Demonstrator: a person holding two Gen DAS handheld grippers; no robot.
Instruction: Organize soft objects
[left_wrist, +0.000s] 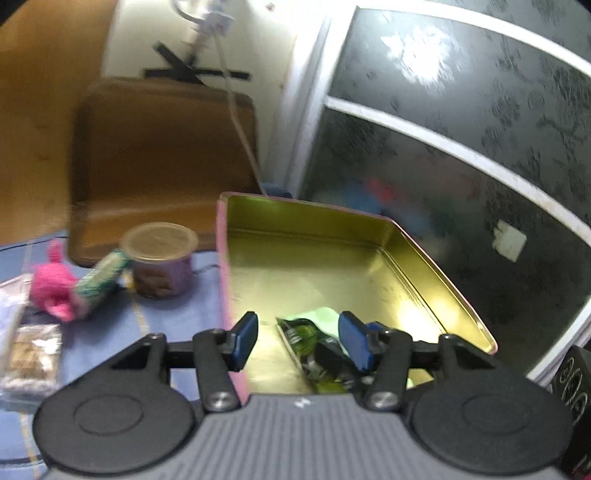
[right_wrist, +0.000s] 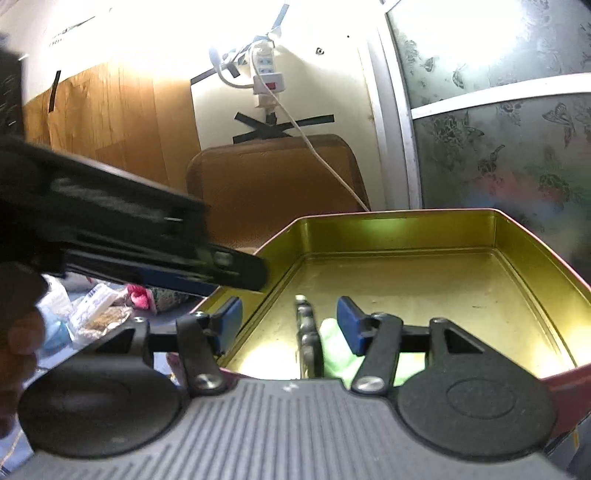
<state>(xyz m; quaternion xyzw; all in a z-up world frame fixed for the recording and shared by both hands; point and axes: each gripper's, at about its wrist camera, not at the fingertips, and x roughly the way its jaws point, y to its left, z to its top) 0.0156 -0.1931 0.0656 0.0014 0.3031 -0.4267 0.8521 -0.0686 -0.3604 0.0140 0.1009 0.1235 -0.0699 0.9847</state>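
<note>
Above tin (left_wrist: 424, 236), both grippers (left_wrist: 299, 338) (right_wrist: 290, 323) agape.

1. Green snack packet (left_wrist: 314, 350) in the tin (left_wrist: 332, 236): lower end hidden behind the gripper body.
2. Clear packets (left_wrist: 26, 332) at nine o'clock: cut by the frame edge, contents blurred.
3. Left gripper (right_wrist: 236, 271) crossing the right view: motion-blurred, pads indistinct.
</note>
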